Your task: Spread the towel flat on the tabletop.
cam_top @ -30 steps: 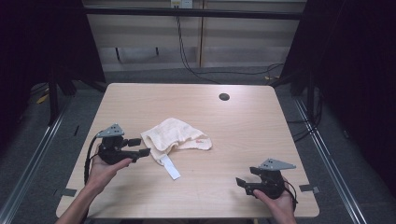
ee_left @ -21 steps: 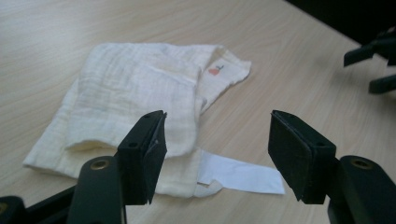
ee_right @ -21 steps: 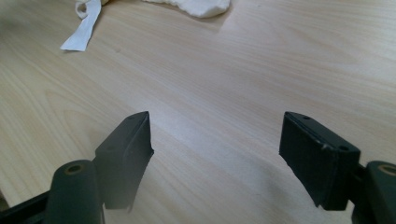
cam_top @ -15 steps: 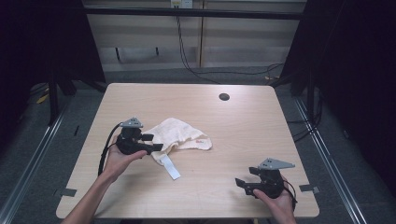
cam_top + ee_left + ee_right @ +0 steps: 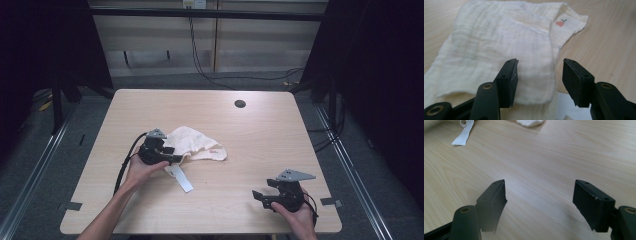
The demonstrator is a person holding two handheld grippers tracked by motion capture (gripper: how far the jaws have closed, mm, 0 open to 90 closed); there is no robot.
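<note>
- Cream cloth lies crumpled and partly folded on the table, left of centre; a white tag strip trails from its near edge toward the person.
- Left gripper sits at the cloth's near-left edge. In the left gripper view its jaws stand spread, one jaw over the fabric and the other just past the folded edge; the fold lies between them but is not pinched yet.
- That same view shows a small red flower print on a far corner of the cloth.
- Right gripper rests low at the near-right of the table, well apart from the cloth. Its jaws are spread wide over bare wood, holding nothing.
- Judgement: work is at its opening stage. Approach by the left side looks done; the grasp itself is left.
- Cloth shows no tidy shape so far, so any spreading or folding appears wholly ahead.
- Right side has yet to join in.
</note>
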